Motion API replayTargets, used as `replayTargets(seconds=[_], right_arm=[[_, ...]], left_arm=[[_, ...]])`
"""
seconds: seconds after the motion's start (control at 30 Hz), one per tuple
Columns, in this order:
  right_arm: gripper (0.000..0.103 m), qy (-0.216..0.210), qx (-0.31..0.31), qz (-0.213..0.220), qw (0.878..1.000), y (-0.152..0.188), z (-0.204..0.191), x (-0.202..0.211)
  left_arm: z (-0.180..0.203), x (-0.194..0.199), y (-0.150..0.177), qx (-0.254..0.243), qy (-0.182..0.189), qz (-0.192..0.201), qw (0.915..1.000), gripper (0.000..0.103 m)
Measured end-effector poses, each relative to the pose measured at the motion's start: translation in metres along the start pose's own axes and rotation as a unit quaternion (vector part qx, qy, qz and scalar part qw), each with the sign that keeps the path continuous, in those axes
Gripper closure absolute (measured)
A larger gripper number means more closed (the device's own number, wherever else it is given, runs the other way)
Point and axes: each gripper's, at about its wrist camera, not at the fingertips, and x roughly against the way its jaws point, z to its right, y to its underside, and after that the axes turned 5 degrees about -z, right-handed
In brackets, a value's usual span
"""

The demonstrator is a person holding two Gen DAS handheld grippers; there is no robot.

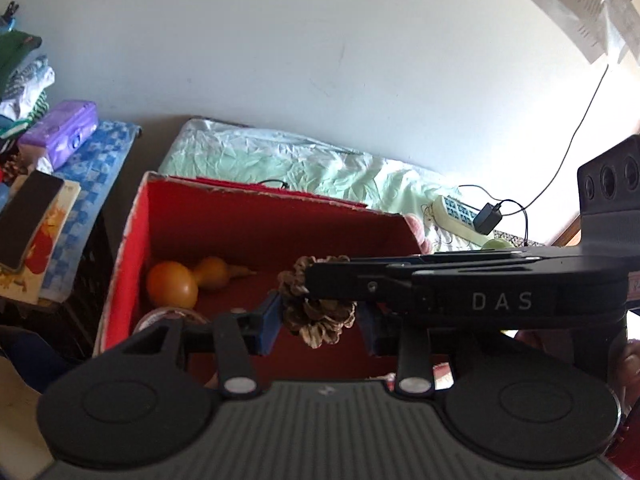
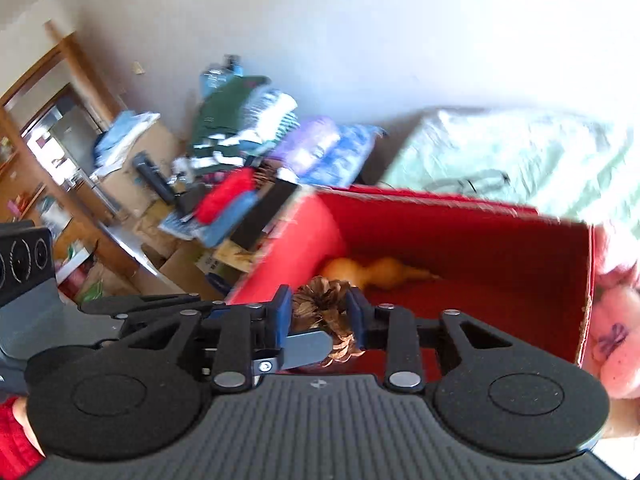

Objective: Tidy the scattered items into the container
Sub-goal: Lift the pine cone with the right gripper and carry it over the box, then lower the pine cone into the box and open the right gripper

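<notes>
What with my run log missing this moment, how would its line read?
pine cone | in right tool | left tool flanking, grip unclear | over red box | gourd inside

red box, orange gourd, brown pinecone, blue-checked cloth

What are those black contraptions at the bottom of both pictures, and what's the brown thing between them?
There is no robot here. A person holds a pair of hand-operated tongs in each hand, and each pair has a wide-angle camera looking forward along its two fingers. One picture comes from the left tongs, the other from the right tongs. Each also shows the other pair reaching in sideways. The brown thing is a pine cone, clamped between the right tongs' blue pads above an open red box. The left tongs flank it too, but it is unclear whether they press on it. An orange gourd already lies in the box.
</notes>
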Motion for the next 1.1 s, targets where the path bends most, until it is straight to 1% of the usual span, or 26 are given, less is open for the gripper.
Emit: replayTargets(seconds=[0.1, 0.17, 0.27, 0.33, 0.43, 0.47, 0.53, 0.63, 0.7, 0.77, 0.83, 0.87, 0.97, 1.03, 1.07, 1.1], right_arm=[[0.071, 0.012, -0.043, -0.031, 0.999, -0.007, 0.028, -0.031], [0.071, 0.016, -0.079, -0.055, 0.995, -0.010, 0.044, -0.051], [0.071, 0.008, -0.135, -0.084, 0.987, -0.012, 0.062, -0.071], [0.071, 0.008, -0.152, -0.095, 0.984, -0.013, 0.066, -0.080], [0.072, 0.020, -0.175, -0.111, 0.978, -0.017, 0.069, -0.093], [0.083, 0.019, -0.183, -0.117, 0.976, -0.018, 0.071, -0.097], [0.084, 0.017, -0.210, -0.128, 0.969, -0.021, 0.077, -0.106], [0.084, 0.014, -0.226, -0.133, 0.965, -0.023, 0.079, -0.114], [0.084, 0.017, -0.229, -0.134, 0.964, -0.022, 0.080, -0.116], [0.083, 0.029, -0.218, -0.131, 0.967, -0.023, 0.078, -0.109], [0.081, 0.047, -0.205, -0.128, 0.969, -0.023, 0.080, -0.099], [0.080, 0.059, -0.200, -0.135, 0.969, -0.023, 0.082, -0.095], [0.079, 0.093, -0.180, -0.179, 0.963, -0.024, 0.085, -0.093], [0.077, 0.111, -0.165, -0.210, 0.957, -0.019, 0.084, -0.094], [0.077, 0.109, -0.158, -0.229, 0.954, -0.016, 0.083, -0.097], [0.076, 0.096, -0.158, -0.245, 0.952, -0.013, 0.082, -0.100]], left_arm=[[-0.013, -0.040, -0.012, 0.014, 0.004, -0.048, 0.9987, 0.067], [-0.023, -0.062, -0.018, 0.022, 0.001, -0.086, 0.9961, 0.067], [-0.033, -0.087, -0.027, 0.028, -0.015, -0.138, 0.9900, 0.067], [-0.038, -0.099, -0.034, 0.029, -0.026, -0.164, 0.9856, 0.067], [-0.045, -0.116, -0.044, 0.038, -0.043, -0.200, 0.9781, 0.067], [-0.048, -0.121, -0.048, 0.041, -0.051, -0.211, 0.9753, 0.067], [-0.054, -0.129, -0.051, 0.045, -0.066, -0.228, 0.9705, 0.067], [-0.062, -0.136, -0.054, 0.047, -0.077, -0.242, 0.9660, 0.064], [-0.067, -0.136, -0.053, 0.050, -0.077, -0.245, 0.9651, 0.064], [-0.072, -0.131, -0.052, 0.053, -0.071, -0.244, 0.9657, 0.064], [-0.076, -0.122, -0.054, 0.053, -0.058, -0.235, 0.9689, 0.064], [-0.076, -0.116, -0.055, 0.048, -0.051, -0.228, 0.9710, 0.064], [-0.072, -0.099, -0.057, 0.028, -0.017, -0.217, 0.9756, 0.062], [-0.068, -0.091, -0.057, 0.013, -0.006, -0.214, 0.9767, 0.054], [-0.067, -0.089, -0.056, 0.006, -0.002, -0.214, 0.9768, 0.053], [-0.065, -0.088, -0.054, 0.000, -0.001, -0.217, 0.9761, 0.052]])
